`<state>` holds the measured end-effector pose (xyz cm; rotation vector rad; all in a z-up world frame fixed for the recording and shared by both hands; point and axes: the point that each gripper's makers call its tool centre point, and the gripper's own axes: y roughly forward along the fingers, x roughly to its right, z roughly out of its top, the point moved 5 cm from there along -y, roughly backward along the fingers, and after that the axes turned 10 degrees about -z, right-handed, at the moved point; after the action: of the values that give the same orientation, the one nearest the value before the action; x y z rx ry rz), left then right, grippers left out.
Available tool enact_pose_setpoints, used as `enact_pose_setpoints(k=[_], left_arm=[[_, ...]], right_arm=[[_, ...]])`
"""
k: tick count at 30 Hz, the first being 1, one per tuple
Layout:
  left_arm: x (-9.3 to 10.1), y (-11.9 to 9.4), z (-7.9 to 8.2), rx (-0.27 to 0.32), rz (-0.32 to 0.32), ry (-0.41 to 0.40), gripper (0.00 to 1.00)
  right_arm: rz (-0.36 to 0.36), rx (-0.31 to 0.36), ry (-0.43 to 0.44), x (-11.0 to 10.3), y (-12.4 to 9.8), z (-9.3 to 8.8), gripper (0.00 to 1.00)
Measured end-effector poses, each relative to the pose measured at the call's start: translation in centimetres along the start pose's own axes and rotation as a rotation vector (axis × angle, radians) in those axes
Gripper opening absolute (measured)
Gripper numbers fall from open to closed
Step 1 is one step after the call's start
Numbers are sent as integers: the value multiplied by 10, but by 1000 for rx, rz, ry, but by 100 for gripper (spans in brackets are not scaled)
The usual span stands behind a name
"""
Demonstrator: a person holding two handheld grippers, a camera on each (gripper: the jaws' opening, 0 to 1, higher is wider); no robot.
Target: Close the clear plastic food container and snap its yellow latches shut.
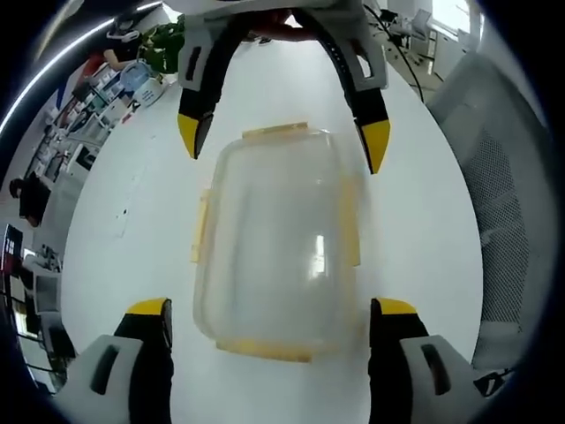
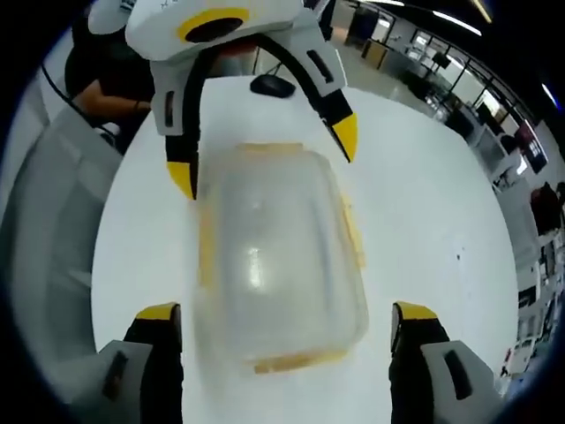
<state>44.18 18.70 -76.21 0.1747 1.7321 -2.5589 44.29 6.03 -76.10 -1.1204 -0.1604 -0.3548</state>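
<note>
So the container [image 1: 275, 256] sits on the white table [image 1: 424, 221] between both grippers, long axis running from left gripper [image 1: 269, 322] to right gripper [image 2: 287, 327], both wide apart, each facing an end latch, about equally near.

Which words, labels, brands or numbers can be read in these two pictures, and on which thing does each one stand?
None can be read.
Food container: clear box and lid with yellow latches, no print visible.
Left claw and right claw: grey and yellow, no lettering visible.
White table: no marks that read as text.
Shelves in the background of the left gripper view: items too small and blurred to read.
</note>
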Motion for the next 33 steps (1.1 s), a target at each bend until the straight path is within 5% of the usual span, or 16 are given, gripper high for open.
enact_pose_setpoints(k=[12, 33], left_arm=[[4, -14, -2, 39, 92, -62, 93], [28, -20, -3, 102, 97, -183, 94]], right_arm=[[-30, 30, 91, -9, -11, -3, 100], [-84, 70, 186, -22, -28, -1, 99]])
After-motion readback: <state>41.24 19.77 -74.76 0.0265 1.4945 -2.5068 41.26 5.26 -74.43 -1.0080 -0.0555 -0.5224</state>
